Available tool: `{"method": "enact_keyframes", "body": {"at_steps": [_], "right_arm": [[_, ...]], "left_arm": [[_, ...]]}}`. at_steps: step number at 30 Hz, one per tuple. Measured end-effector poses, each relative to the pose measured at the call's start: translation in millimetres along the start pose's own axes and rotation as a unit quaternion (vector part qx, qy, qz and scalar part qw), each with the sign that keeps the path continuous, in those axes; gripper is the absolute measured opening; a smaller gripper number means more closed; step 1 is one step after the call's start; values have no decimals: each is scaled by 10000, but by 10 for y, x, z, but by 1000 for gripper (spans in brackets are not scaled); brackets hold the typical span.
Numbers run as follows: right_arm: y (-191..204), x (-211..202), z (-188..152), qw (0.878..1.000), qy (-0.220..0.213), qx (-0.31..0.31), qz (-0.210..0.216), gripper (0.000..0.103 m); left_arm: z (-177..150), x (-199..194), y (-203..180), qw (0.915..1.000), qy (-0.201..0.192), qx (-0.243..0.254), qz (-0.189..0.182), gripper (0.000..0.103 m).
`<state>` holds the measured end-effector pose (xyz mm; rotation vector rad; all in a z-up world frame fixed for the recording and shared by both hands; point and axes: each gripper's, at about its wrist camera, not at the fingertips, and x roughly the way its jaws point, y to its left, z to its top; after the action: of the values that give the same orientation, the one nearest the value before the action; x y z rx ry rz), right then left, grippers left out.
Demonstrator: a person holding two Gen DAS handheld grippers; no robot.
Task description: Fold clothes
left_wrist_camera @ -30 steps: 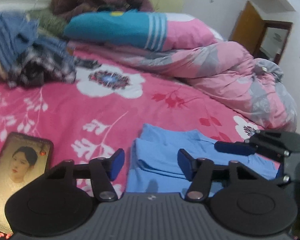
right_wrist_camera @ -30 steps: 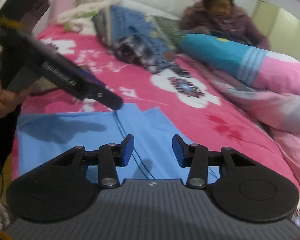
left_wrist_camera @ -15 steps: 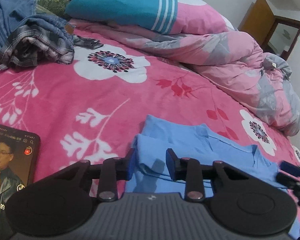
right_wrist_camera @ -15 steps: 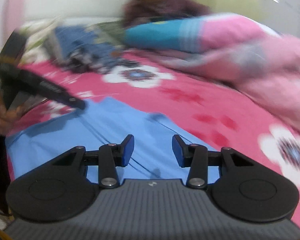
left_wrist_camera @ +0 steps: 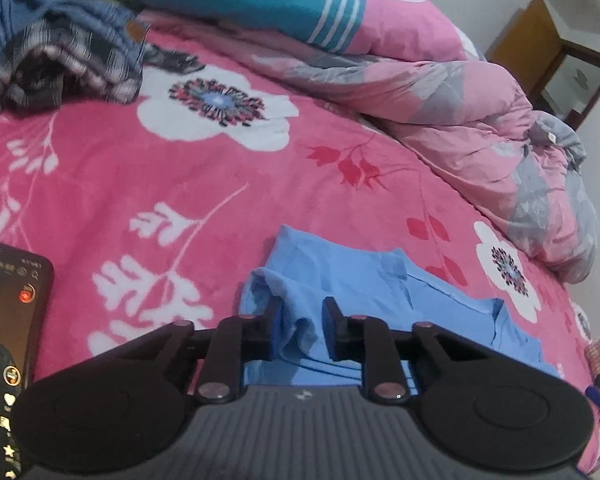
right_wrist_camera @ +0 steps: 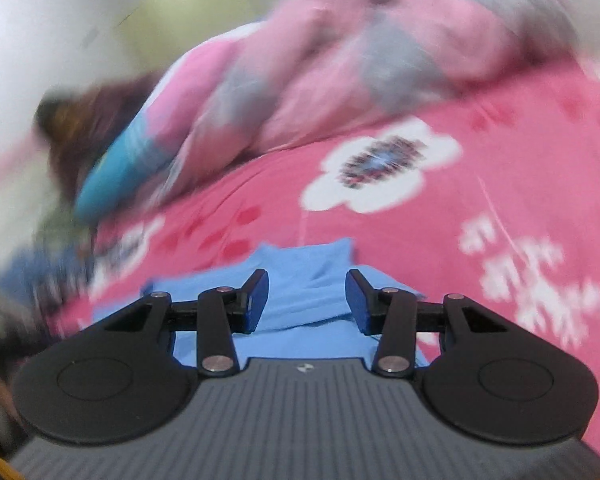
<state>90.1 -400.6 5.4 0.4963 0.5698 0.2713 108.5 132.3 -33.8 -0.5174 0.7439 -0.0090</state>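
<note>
The left tongs (left_wrist_camera: 300,326) are closing, with a bunched fold of the blue garment (left_wrist_camera: 364,292) pinched up between their pads; the cloth there is gathered and lifted into a ridge, so I read this as a grip being taken on that end. The right tongs (right_wrist_camera: 306,300) stand released, partly spread, hovering over the other end of the same garment (right_wrist_camera: 300,280) with nothing between the pads; that view is smeared with blur.

The garment lies on the pink flowered bed (left_wrist_camera: 180,168) close to its near edge, mostly flat, its collar and placket showing. It appears only roughly laid out and not yet folded over, so the folding of this piece looks to be at its start. Toward the far corner of the bed a heap of plaid and denim clothes (left_wrist_camera: 60,56) sits unfolded, likely work still to come. A rumpled quilt (left_wrist_camera: 480,120) runs along the far edge, and a phone (left_wrist_camera: 8,340) rests at the near edge.
</note>
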Motion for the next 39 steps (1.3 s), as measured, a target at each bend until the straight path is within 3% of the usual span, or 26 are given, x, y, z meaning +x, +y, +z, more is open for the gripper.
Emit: {"method": "enact_keyframes", "body": {"at_steps": [3,7,14,18,24,28,29,30,32,39], "right_arm": [[-315,65,73,9946,30,1022,186,42],[-564,251,123,9812,227,1867,434,42],[-805,452,100,9671,532,2454,405,42],[-821,476,87,9656,691,2455,501,42],[-926,421,114,9642,556,2569,341,42],[-908,518,95,9640,818,2475,523,40],[-879,541,94,9650,859,2407,591,33],[-849,556,99,9662,867,2339,656,18],[-788,551,130,9696,773,2189,768,6],[-678,542,259,9765,491,1874,949,0]], "left_arm": [[31,44,20,9999,41,-120,1,15],[48,88,13,9998,74,-173,40,14],[55,137,7,9997,108,-197,121,13],[54,157,6,9996,105,-201,157,13],[40,162,7,9996,79,-196,187,12],[27,173,9,9996,30,-191,221,12],[23,175,3,9996,16,-174,230,12],[20,176,-5,9996,0,-147,238,12],[19,174,-24,9997,-32,-60,253,11],[44,145,20,9994,-147,-238,205,5]]}}
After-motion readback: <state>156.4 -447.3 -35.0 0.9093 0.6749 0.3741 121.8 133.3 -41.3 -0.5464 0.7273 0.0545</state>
